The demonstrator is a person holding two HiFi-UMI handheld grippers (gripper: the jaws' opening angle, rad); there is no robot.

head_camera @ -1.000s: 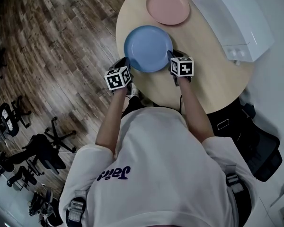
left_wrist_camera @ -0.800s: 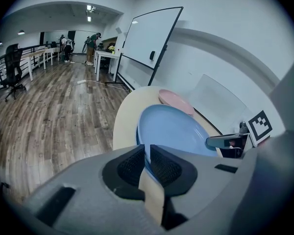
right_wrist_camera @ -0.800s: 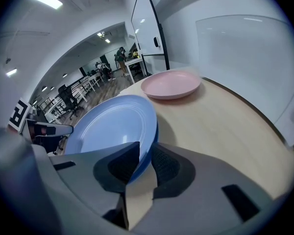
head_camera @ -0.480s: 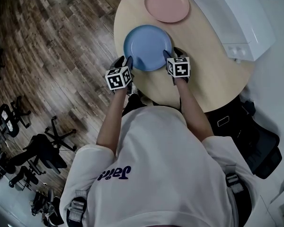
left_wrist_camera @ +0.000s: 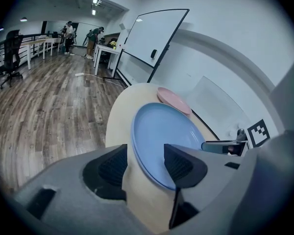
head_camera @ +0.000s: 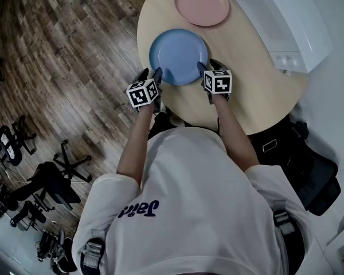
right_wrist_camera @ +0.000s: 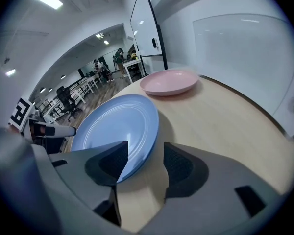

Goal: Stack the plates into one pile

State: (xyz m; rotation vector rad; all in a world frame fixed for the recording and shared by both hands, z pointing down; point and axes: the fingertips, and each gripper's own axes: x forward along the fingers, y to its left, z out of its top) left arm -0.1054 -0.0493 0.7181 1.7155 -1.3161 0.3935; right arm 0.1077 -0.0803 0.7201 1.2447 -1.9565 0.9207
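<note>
A blue plate (head_camera: 178, 57) lies flat near the front of the round wooden table (head_camera: 246, 79). A pink plate (head_camera: 202, 3) sits on its own farther back. My left gripper (head_camera: 151, 73) is at the blue plate's left rim and my right gripper (head_camera: 208, 66) at its right rim. Both have just been opening. In the left gripper view the blue plate's (left_wrist_camera: 161, 136) rim runs between the spread jaws of the left gripper (left_wrist_camera: 146, 163) without being pressed. The right gripper (right_wrist_camera: 146, 155) likewise straddles the blue plate's (right_wrist_camera: 117, 126) rim with a gap. Beyond lies the pink plate (left_wrist_camera: 174, 101) (right_wrist_camera: 169, 82).
A white box-like appliance (head_camera: 281, 22) takes up the table's back right. A whiteboard (left_wrist_camera: 152, 43) stands against the wall behind the table. Office chairs (head_camera: 46, 182) stand on the wood floor to the left, and a dark chair (head_camera: 304, 165) is at the right.
Both grippers' jaws have spread apart and let go of the blue plate's rim. The plate rests on the table, almost where it was. Neither hand has shifted much.
</note>
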